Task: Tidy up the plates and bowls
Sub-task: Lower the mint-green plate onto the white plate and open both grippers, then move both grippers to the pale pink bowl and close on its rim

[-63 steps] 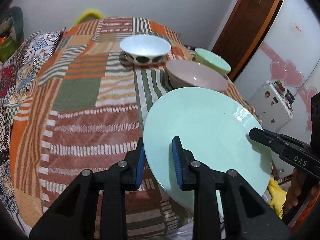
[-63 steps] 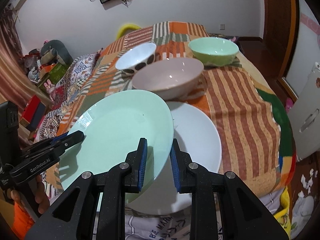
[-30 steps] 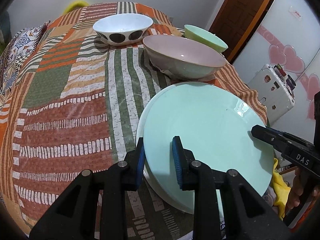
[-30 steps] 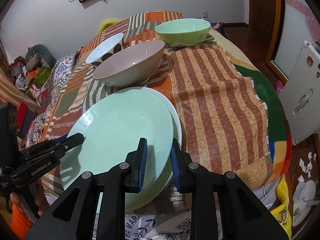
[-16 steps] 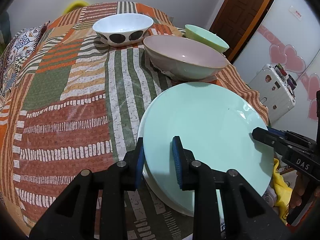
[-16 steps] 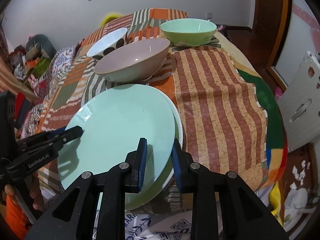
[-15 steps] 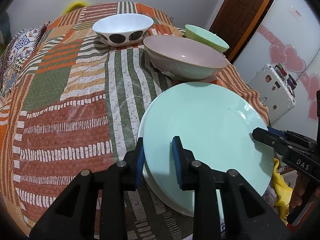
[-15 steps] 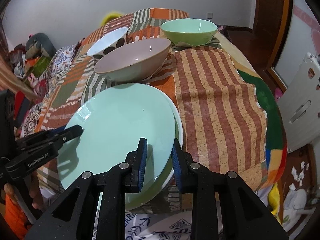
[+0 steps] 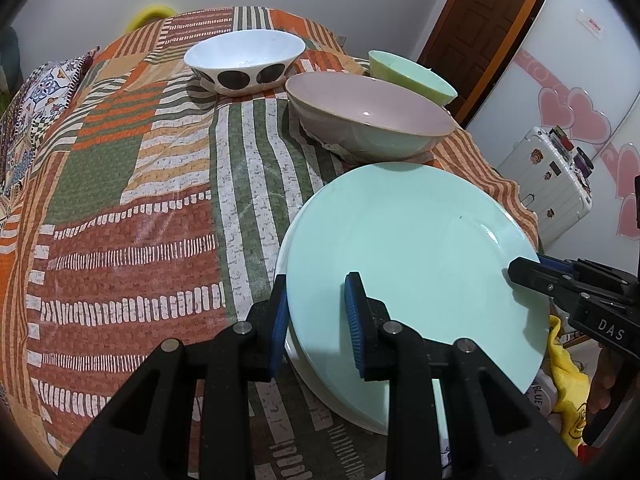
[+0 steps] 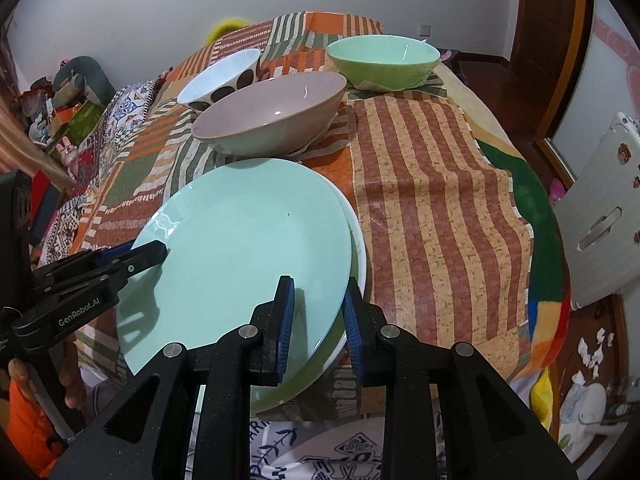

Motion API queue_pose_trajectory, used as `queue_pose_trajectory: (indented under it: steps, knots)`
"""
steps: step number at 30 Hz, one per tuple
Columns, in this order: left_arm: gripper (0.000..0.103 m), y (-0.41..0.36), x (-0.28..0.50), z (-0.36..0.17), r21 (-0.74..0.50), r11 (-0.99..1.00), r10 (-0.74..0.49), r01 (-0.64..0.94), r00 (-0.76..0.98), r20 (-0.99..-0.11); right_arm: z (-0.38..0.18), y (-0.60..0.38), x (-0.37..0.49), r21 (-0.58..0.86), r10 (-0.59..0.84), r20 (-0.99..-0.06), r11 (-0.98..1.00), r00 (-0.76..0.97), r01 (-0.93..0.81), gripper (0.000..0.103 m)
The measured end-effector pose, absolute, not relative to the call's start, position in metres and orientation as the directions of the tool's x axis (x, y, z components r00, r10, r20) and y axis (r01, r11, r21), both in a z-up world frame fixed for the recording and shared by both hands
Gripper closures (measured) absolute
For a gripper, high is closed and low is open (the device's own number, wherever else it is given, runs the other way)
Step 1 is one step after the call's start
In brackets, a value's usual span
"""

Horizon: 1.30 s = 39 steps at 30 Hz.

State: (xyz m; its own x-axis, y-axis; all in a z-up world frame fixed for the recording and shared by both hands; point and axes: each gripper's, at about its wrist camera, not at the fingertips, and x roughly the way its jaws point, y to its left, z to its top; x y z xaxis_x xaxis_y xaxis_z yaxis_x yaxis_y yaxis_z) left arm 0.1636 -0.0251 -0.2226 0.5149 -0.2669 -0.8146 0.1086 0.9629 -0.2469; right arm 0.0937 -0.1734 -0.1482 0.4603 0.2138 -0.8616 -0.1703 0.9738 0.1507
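Plate stacking is the step in hand. The green plate [image 9: 416,256] is pinched at 2 rim points: the left gripper [image 9: 316,320] holds its near-left edge, 1 blue pad on top and 1 under the rim, and the right gripper [image 10: 316,320] does the same at the edge just ahead of its fingertips. Both sets of jaws stand narrow, closed on the plate's thin rim. Directly beneath, a white plate [image 10: 358,256] shows only as a crescent past the green rim, just right of the right gripper's outer pad; whether the 2 plates touch cannot be told.

Beyond the plates, straight ahead of both grippers, sits the pink bowl [image 9: 368,120]. The spotted bowl [image 9: 244,64] is further off to the left, and the green bowl [image 10: 382,60] further off to the right. All 3 rest upright on the patchwork cloth [image 9: 120,200].

Judged handling: the plate looks glazed, stiff and breakable, smooth enough to slip on a shallow bite. Opposite rim points, as now, suit it best. The stack lies near the cloth's front edge, so an uneven release could tip it off.
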Motion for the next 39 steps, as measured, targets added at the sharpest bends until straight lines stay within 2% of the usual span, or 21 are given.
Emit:
queue_pose_trajectory:
  steps: [5,10,18,26,34,39]
  knots:
    - [0.077,-0.029,0.162,-0.223,-0.191,0.975,-0.222,0.114,0.529,-0.819,-0.147,-0.171,0.092,0.134,0.205,-0.866,0.974,0.455,-0.183,0.080]
    - [0.077,-0.024,0.162,-0.224,-0.221,0.969,-0.244,0.107,0.528,-0.814,-0.147,-0.169,0.091,0.120,0.197,-0.870,0.974,0.452,-0.193,0.079]
    - [0.077,-0.024,0.161,-0.226,-0.200,0.974,-0.225,0.105,0.532,-0.816,-0.141,-0.170,0.091,0.078,0.157,-0.866,0.980,0.476,-0.182,0.079]
    - [0.077,-0.021,0.163,-0.226,-0.220,0.971,-0.238,0.096,0.519,-0.821,-0.132,-0.175,0.093,0.098,0.176,-0.848,0.979,0.500,-0.178,0.077]
    - [0.076,-0.015,0.169,-0.199,-0.218,0.971,-0.235,0.098,0.560,-0.795,-0.115,-0.180,0.100,0.138,0.207,-0.805,0.977,0.556,-0.163,0.058]
    - [0.064,-0.011,0.181,-0.170,-0.217,0.971,-0.231,0.099,0.617,-0.752,-0.098,-0.183,0.112,0.162,0.225,-0.764,0.974,0.604,-0.157,0.052]
